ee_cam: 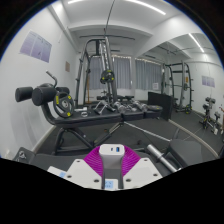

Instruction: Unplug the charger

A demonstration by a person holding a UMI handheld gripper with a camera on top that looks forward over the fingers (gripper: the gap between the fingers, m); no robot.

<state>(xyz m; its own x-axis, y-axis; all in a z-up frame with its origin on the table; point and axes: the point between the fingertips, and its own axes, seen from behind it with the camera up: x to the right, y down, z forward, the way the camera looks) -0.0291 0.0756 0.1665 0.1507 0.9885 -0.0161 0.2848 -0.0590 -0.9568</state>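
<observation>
A small white charger [113, 150] with a blue port on its face sits between my gripper's [112, 153] two fingers. The magenta pads [96, 162] press against it from both sides, so the gripper is shut on it. The charger is held up in the air, away from any surface. No socket or cable shows in this view.
This is a gym room. A bench machine with black roller pads [40, 97] stands on the left. A cable rack [100, 68] with dumbbells [112, 104] is beyond the fingers, and a squat rack [181, 85] is on the right. Dark floor [150, 125] lies ahead.
</observation>
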